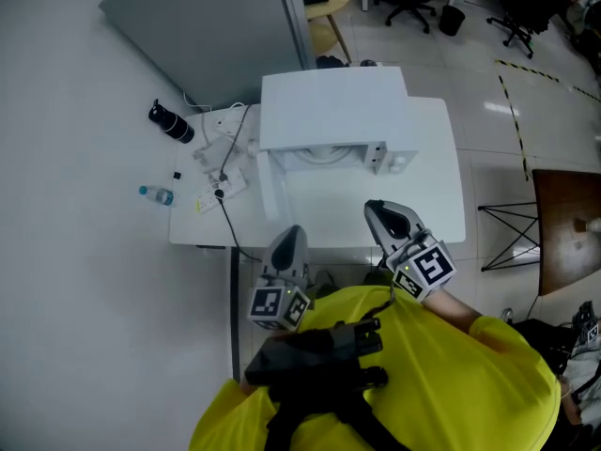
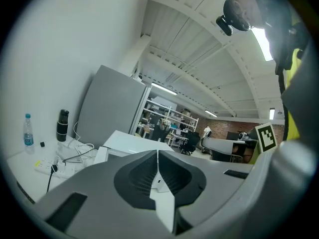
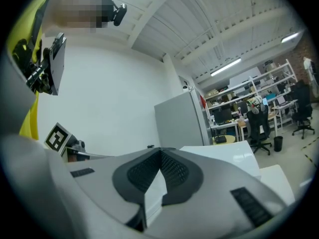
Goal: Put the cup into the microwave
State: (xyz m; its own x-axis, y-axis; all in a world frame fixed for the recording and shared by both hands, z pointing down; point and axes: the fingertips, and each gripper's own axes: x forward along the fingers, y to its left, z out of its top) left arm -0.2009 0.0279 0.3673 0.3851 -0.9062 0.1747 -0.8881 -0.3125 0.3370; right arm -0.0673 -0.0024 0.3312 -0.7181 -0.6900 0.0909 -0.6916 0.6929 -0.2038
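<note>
The microwave (image 1: 333, 101) lies straight ahead on the desk (image 1: 437, 195), nearer the clenched, empty right hand-held gripper (image 1: 373, 207) than the equally clenched left hand-held gripper (image 1: 292, 232).

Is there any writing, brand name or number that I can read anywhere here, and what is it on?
No readable words or numbers anywhere.
Marker cubes on the left gripper and right gripper: black-and-white square patterns, no letters.
Water bottle label: too small to read.
Microwave: no print can be made out.
</note>
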